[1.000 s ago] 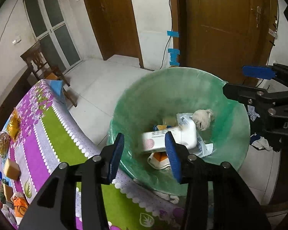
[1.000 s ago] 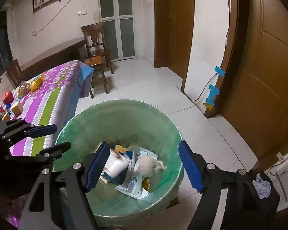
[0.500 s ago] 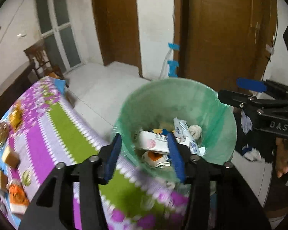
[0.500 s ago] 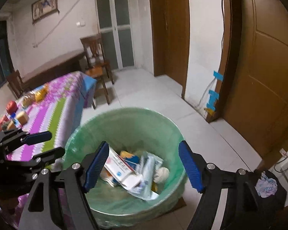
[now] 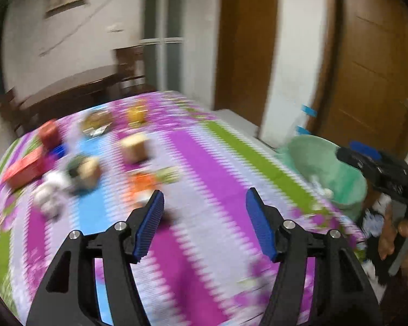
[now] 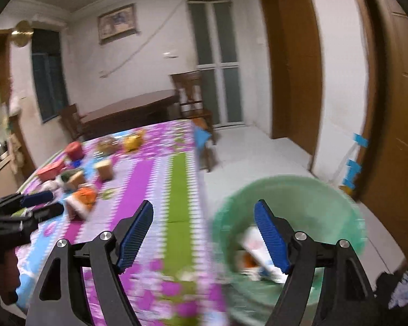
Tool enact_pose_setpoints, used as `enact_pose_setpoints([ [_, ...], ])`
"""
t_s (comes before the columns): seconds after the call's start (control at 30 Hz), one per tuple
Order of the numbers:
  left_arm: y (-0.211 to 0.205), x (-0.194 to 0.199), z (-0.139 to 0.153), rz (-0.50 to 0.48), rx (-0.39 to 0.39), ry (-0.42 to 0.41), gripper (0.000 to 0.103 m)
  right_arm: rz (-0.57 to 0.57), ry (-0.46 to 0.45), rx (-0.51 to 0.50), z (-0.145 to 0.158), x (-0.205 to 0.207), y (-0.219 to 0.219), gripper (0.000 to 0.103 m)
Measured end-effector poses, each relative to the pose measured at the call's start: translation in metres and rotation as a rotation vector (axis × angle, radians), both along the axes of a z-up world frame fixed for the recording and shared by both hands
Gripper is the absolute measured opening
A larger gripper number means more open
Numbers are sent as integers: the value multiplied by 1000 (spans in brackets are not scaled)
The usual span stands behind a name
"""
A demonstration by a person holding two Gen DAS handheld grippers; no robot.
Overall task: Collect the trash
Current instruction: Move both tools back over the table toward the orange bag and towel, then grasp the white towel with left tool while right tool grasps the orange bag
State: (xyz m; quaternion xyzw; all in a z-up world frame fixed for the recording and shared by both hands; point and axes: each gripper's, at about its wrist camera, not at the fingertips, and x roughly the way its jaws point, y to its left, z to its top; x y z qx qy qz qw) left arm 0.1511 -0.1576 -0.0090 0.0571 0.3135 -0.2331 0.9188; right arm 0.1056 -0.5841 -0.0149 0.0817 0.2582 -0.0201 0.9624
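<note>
A green bin point(image 6: 291, 198) lined with a bag stands on the floor by the table's corner; it holds a white carton point(image 6: 258, 247) and other scraps. It also shows in the left wrist view point(image 5: 323, 163). My left gripper point(image 5: 204, 217) is open and empty above the striped tablecloth point(image 5: 190, 163). My right gripper point(image 6: 204, 233) is open and empty over the table edge beside the bin. Blurred items lie on the table: an orange pack point(image 5: 142, 183), a tan block point(image 5: 134, 146), a red box point(image 5: 24, 167), a white crumpled piece point(image 5: 50, 193).
A dark wooden table point(image 6: 127, 108) and chairs point(image 6: 193, 95) stand at the back. Brown doors point(image 6: 291, 62) line the right wall. White tiled floor point(image 6: 247, 152) lies between the table and the doors. The right gripper shows at the right in the left wrist view point(image 5: 380, 168).
Both grippers have swung left, away from the bin and toward the table. The views are motion-blurred. Both stay open and empty.
</note>
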Motion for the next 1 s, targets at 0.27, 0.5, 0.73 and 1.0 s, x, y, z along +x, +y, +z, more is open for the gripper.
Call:
enact_pose_setpoints([
  [0.27, 117, 18, -6, 275, -40, 36, 63, 175, 40, 22, -8, 33, 94, 80],
  [0.5, 196, 46, -13, 446, -101, 110, 64, 275, 78, 34, -12, 59, 147, 85],
  [0.73, 203, 69, -17, 427, -72, 117, 68, 320, 145, 62, -17, 101, 183, 93],
  [1.0, 165, 107, -29, 336, 15, 113, 74, 303, 282, 148, -42, 163, 204, 93],
])
